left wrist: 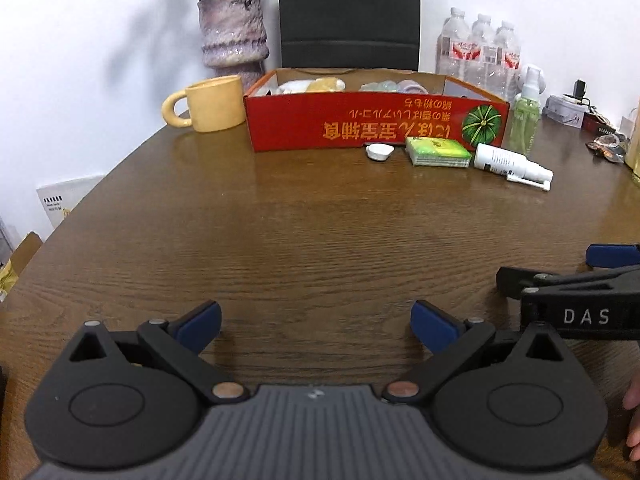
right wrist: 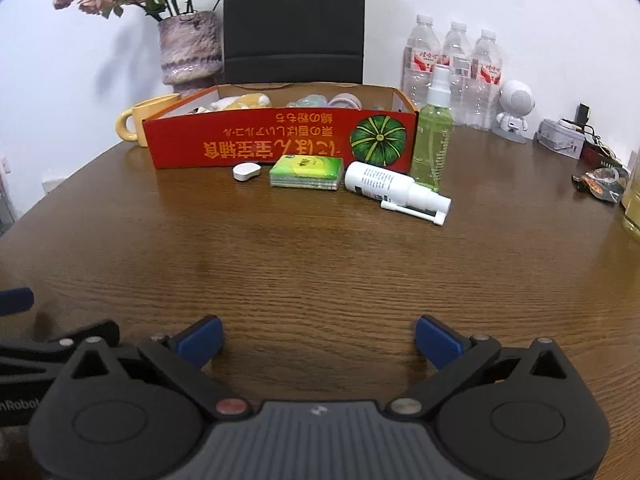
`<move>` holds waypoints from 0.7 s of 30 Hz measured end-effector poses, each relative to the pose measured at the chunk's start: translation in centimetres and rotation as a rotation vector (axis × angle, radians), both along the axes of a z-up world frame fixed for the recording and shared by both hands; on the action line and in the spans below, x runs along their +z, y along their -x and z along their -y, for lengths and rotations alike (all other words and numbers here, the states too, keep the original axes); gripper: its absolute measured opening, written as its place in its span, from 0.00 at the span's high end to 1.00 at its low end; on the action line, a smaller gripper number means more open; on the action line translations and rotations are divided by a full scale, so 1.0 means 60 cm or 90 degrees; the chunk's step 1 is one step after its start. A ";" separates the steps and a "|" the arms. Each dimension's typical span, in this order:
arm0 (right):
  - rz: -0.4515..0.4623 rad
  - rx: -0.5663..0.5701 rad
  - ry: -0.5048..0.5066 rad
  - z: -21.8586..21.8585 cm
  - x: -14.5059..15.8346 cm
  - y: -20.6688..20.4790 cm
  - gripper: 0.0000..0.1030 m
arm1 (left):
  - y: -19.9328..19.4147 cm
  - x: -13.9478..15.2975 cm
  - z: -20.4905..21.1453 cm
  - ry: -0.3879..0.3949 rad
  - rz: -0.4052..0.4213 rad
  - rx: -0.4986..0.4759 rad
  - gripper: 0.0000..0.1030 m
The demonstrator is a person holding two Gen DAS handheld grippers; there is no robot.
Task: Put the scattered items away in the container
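A red cardboard box [left wrist: 360, 124] [right wrist: 256, 138] stands at the far side of the table and holds several items. In front of it lie a small white case [left wrist: 379, 151] [right wrist: 247, 171], a green tissue pack [left wrist: 437, 151] [right wrist: 307, 172] and a white spray bottle [left wrist: 510, 164] [right wrist: 394, 187] on its side. A green spray bottle [left wrist: 526, 116] [right wrist: 434, 136] stands upright at the box's right end. My left gripper [left wrist: 316, 324] is open and empty, low over the near table. My right gripper [right wrist: 318, 338] is open and empty, also near; it shows at the right edge of the left wrist view [left wrist: 612, 264].
A yellow mug [left wrist: 212, 104] [right wrist: 138, 122] and a vase of dried flowers [left wrist: 234, 36] [right wrist: 190, 46] stand left of the box. A black chair [left wrist: 348, 14] is behind it. Water bottles [right wrist: 452, 72], a small white robot figure [right wrist: 514, 110] and clutter [right wrist: 600, 180] sit at the right.
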State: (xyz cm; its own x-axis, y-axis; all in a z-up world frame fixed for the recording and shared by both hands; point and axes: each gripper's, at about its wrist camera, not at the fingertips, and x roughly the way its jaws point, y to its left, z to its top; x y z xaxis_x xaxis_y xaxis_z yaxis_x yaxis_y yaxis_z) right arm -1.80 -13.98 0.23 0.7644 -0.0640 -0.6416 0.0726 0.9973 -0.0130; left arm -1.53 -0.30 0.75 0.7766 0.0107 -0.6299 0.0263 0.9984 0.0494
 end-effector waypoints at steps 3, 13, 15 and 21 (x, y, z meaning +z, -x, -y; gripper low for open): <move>0.000 0.000 -0.001 0.000 0.000 0.001 0.00 | -0.001 0.000 0.000 0.002 -0.002 0.000 0.00; 0.000 -0.004 -0.001 0.002 0.000 0.001 0.00 | -0.008 -0.001 -0.005 0.023 -0.012 0.003 0.00; -0.001 -0.004 0.000 0.002 0.000 0.001 0.00 | -0.009 0.000 -0.005 0.023 -0.012 0.003 0.00; -0.001 -0.004 0.000 0.002 0.000 0.000 0.00 | -0.010 0.000 -0.004 0.023 -0.012 0.003 0.00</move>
